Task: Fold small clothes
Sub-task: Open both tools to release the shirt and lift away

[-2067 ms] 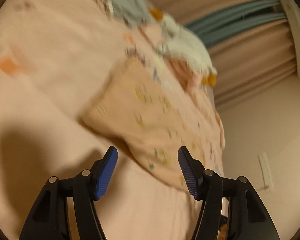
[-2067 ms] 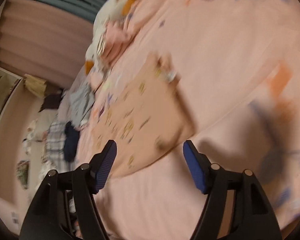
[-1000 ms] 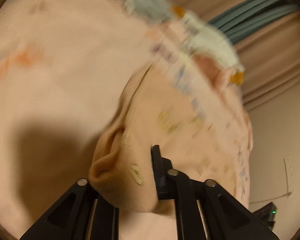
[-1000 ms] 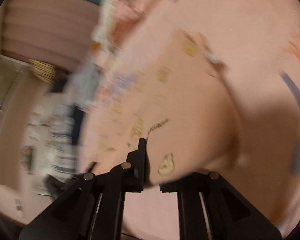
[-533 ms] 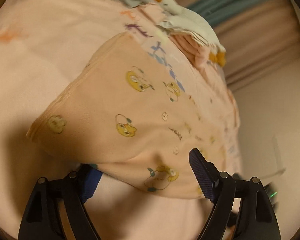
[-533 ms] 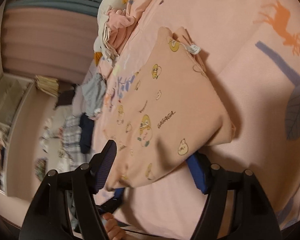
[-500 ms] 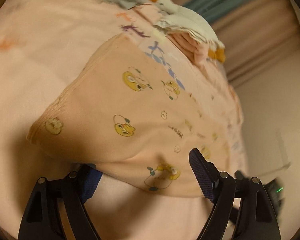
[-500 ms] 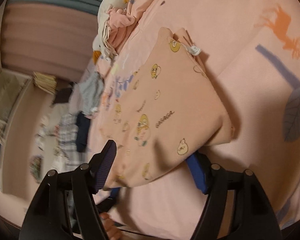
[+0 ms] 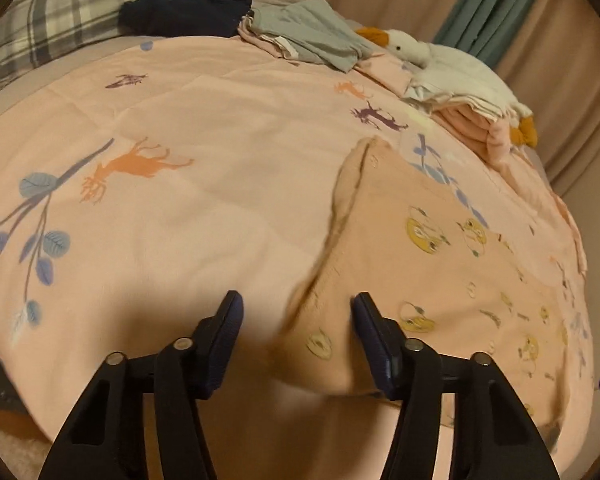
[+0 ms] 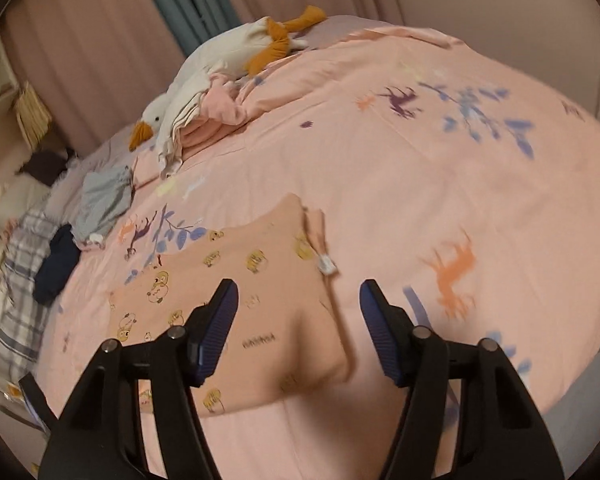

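Note:
A small peach garment with yellow cartoon prints [image 9: 440, 280] lies flat on the pink bedspread [image 9: 200, 180]. It also shows in the right wrist view [image 10: 240, 300], with a white tag [image 10: 327, 266] at its right edge. My left gripper [image 9: 296, 338] is open and empty, its jaws apart over the garment's near left corner. My right gripper [image 10: 298, 330] is open and empty over the garment's near right corner. Neither gripper holds the cloth.
A white plush goose [image 9: 452, 64] lies on folded pink clothes [image 9: 484, 128] at the far side. A grey garment [image 9: 312, 34], a dark navy one [image 9: 188, 12] and a plaid blanket [image 9: 60, 12] lie further back. Curtains [image 10: 100, 40] hang behind the bed.
Both grippers, shut on the garment's corners a second ago, have opened and let it go. They have since pulled back and turned, and the garment now lies flat.

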Available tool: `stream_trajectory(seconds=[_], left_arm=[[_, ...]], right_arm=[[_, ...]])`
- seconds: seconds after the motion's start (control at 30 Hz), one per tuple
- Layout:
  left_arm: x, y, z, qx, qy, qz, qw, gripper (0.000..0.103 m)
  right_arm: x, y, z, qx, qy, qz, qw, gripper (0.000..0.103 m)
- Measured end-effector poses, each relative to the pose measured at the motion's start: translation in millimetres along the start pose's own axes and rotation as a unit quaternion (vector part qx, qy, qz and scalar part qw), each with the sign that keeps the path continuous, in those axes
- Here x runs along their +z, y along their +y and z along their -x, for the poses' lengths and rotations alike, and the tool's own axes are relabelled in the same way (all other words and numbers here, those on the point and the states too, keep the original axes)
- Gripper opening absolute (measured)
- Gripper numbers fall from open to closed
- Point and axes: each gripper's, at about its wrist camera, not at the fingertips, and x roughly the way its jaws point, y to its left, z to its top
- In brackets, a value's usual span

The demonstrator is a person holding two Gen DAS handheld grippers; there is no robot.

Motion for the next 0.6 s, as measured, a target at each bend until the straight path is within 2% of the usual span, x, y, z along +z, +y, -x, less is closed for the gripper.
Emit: stream_trajectory(seconds=[0.07,0.17,0.2,0.27,0.37,0.43,0.5,0.6], left_arm=[[0.0,1.7,-1.9,-0.004,-0.013,-0.017,0.9998,0.053],[-3.7,-5.3,-5.6,0.021,-0.021,-0.059,0.9978,0.052],[-4.3,-7.7,-6.0,0.029,-0.025,-0.068,0.9969,0.052],[-3.8,-8.9,-7.4,0.035,-0.026,-0.077,0.9961,0.052],[-1.2,-8.1,-8.3,0.037,-0.026,-0.076,0.9961,0.052],[1.3,-5.8,-7.0,0.03,-0.02,-0.072,0.9968,0.052],[5.6,0.5,-3.0,0.015,-0.013,-0.056,0.9983,0.052],[13.1,16.9,5.2,-0.006,-0.008,-0.007,0.9999,0.052]], right_arm=[[9.2,14.4,-19.8,-0.01,0.011,0.007,1.0,0.061],[4.6,36.4,-42.2,-0.01,0.047,0.051,0.998,0.043],[-1.4,43.8,-50.5,-0.008,0.061,0.071,0.996,0.034],[-17.4,50.3,-66.1,0.004,0.083,0.083,0.993,0.034],[-33.7,50.3,-87.7,0.03,0.128,0.07,0.989,0.035],[-36.5,54.7,-85.5,0.035,0.12,0.079,0.989,0.035],[-41.3,63.6,-73.1,0.067,0.101,0.106,0.987,0.034],[-52.1,80.0,-56.2,0.162,0.101,0.136,0.972,0.027]])
